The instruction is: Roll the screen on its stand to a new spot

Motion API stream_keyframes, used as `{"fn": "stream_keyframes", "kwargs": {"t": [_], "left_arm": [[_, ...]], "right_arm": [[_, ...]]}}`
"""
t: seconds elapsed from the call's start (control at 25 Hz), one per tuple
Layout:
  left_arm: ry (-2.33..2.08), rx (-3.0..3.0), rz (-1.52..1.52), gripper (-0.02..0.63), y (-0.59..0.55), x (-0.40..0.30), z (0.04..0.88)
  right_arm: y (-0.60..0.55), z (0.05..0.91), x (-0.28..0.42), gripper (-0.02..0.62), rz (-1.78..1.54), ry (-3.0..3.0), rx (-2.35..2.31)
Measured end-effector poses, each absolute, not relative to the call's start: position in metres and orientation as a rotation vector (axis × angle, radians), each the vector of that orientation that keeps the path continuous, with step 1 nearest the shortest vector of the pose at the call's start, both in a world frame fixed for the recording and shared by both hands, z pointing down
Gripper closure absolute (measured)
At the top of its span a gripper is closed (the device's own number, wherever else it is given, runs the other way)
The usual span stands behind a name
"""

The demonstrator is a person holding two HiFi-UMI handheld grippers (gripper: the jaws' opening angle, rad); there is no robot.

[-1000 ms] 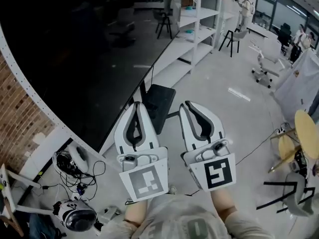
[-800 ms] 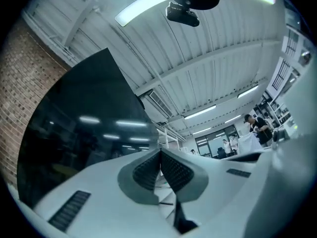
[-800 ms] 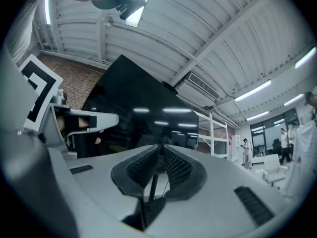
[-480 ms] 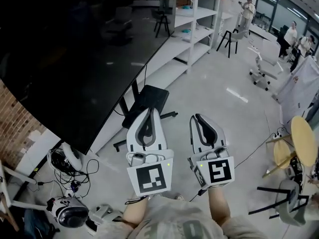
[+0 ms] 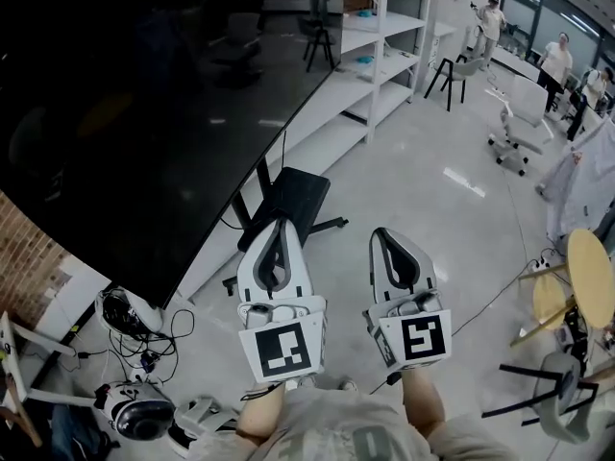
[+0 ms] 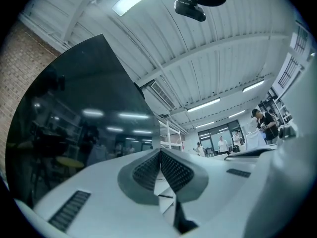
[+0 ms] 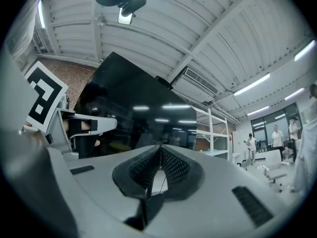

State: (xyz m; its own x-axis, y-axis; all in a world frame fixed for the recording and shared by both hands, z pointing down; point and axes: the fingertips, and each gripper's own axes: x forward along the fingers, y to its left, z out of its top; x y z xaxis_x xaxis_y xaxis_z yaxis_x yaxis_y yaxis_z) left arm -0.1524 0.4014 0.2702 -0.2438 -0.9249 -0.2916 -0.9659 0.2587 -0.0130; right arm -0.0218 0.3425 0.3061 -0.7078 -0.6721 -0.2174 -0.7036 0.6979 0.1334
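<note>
Large black flat screen on its black metal floor stand — neither gripper in contact with it.
The screen fills the left of the head view, in front of the brick wall, its stand base resting on the pale glossy floor; the left gripper hangs just short of that base, pads pressed together on nothing; the right gripper is level beside it, further from the stand, jaws closing fully with nothing between them; judged, both are held low and forward as an approach posture — gripping the frame would require the jaws to open.
</note>
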Motion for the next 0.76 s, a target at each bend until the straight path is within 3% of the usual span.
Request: {"fn": "stream_keyframes", "kwargs": {"t": [0.76], "left_arm": [[2.308,-1.820,0.182,0.591,0.378,-0.152,0.284]], "right_arm": [[0.325,0.316,-0.021,0.572,0.272,2.804,-1.124]]}}
